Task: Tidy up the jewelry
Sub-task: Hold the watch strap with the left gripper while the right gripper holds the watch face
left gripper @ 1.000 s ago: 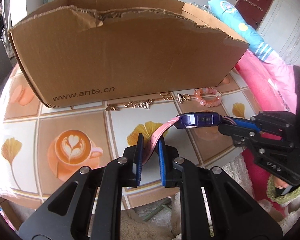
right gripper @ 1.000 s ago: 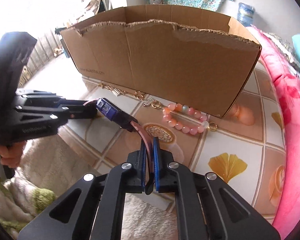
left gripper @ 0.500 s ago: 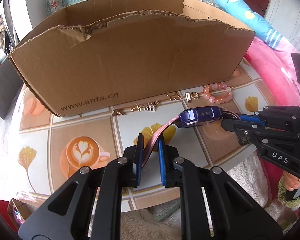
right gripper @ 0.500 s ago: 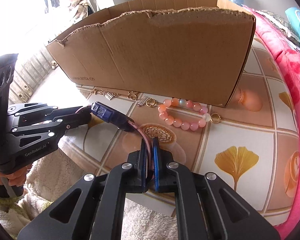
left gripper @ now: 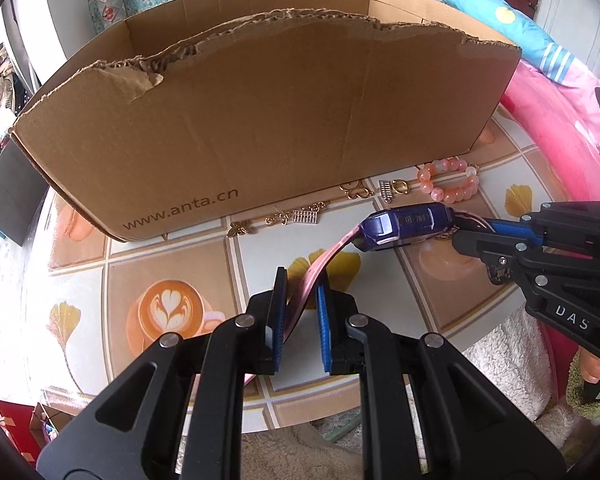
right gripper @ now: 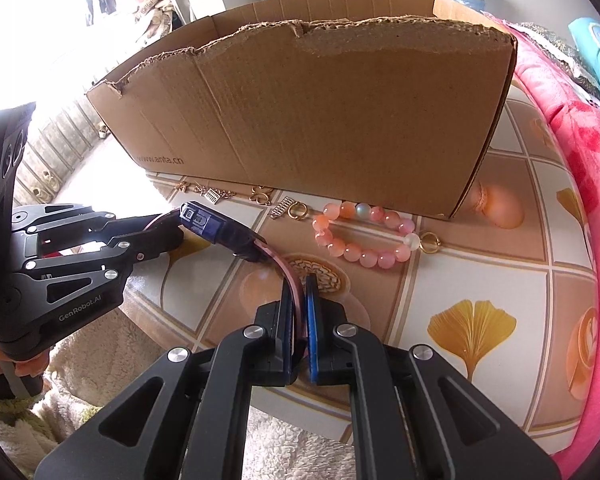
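A blue watch point(left gripper: 406, 227) hangs above the desk point(left gripper: 188, 256), slung between two grippers, each with its jaws closed on one end of the pink strap. Light, with a limp strap, it is best held near the case. The box point(left gripper: 260, 128) stands at twelve o'clock.

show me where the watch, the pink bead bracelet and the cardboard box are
watch point(left gripper: 406, 226), left wrist view, blue case.
pink bead bracelet point(right gripper: 350, 251), right wrist view, bottom bead.
cardboard box point(left gripper: 260, 132), left wrist view, front wall.
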